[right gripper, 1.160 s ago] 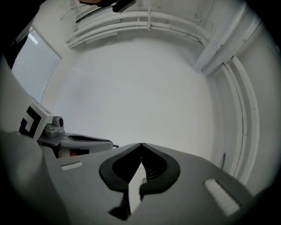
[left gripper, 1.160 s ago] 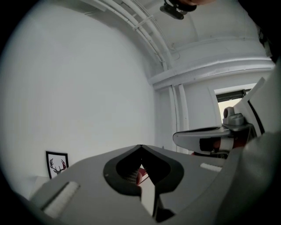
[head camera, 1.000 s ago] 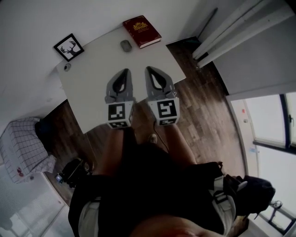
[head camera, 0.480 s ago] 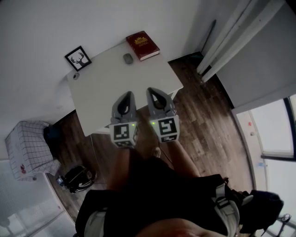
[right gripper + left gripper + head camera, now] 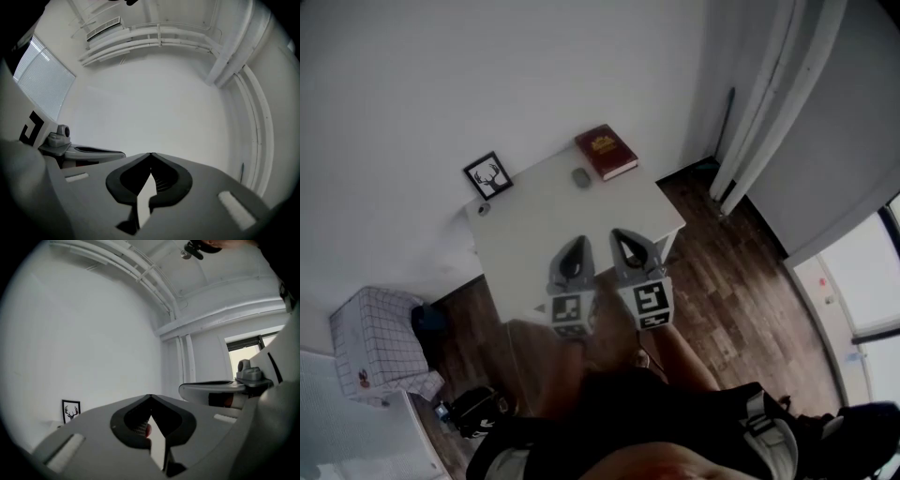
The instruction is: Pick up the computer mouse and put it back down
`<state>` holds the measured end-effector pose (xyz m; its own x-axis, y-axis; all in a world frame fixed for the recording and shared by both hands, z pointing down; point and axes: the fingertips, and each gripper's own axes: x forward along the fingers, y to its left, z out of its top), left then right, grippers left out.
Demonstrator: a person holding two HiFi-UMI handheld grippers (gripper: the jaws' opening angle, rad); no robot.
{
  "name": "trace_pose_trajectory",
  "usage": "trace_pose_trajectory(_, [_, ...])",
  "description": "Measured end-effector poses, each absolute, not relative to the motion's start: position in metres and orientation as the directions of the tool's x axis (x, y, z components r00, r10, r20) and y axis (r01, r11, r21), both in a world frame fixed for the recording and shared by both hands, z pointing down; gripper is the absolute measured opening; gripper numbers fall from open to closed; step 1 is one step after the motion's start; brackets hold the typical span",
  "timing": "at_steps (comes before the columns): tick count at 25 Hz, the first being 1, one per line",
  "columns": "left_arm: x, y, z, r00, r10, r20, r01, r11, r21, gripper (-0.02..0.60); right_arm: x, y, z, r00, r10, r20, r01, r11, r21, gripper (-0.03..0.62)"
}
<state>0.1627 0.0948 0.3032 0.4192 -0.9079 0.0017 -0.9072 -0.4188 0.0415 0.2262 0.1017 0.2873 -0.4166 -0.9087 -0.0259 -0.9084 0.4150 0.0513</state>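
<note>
head view has my two grippers side by side over the near part of the white table (image 5: 525,234). my left gripper (image 5: 577,242) and right gripper (image 5: 622,234) are both clenched tight, with nothing between the jaws. the mouse (image 5: 580,177) lies on the table at twelve o'clock from them, well apart, close to the far edge. a red book (image 5: 606,152) sits just beside the mouse at one o'clock, and a framed picture (image 5: 488,175) stands at its nine o'clock.

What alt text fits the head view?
Seen from above, a person holds the left gripper and right gripper side by side, jaws shut and empty, at the near edge of a white table. A computer mouse, red book and framed picture sit at its far end.
</note>
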Motion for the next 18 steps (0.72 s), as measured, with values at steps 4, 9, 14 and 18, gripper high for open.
trace_pose_trajectory(4, [0.152,0.093,0.296,0.432,-0.902,-0.010,-0.901,-0.432,0.022,0.001,0.214,0.105,0.278,-0.408,-0.912,-0.046,-0.912,0.405,0.063,0.012])
trace_pose_trajectory(9, [0.148,0.095,0.291,0.448,-0.894,-0.020,-0.893,-0.448,0.034,0.001,0.208,0.104,0.274,-0.390,-0.919,-0.055,-0.920,0.387,0.065,0.014])
trace_pose_trajectory(14, [0.146,0.095,0.289,0.467,-0.884,-0.017,-0.883,-0.467,0.040,0.002,0.209,0.103,0.276,-0.362,-0.931,-0.050,-0.931,0.359,0.060,0.012])
trace_pose_trajectory(18, [0.145,0.097,0.287,0.472,-0.881,-0.031,-0.880,-0.473,0.042,0.001,0.208,0.106,0.275,-0.357,-0.933,-0.053,-0.933,0.353,0.064,0.014])
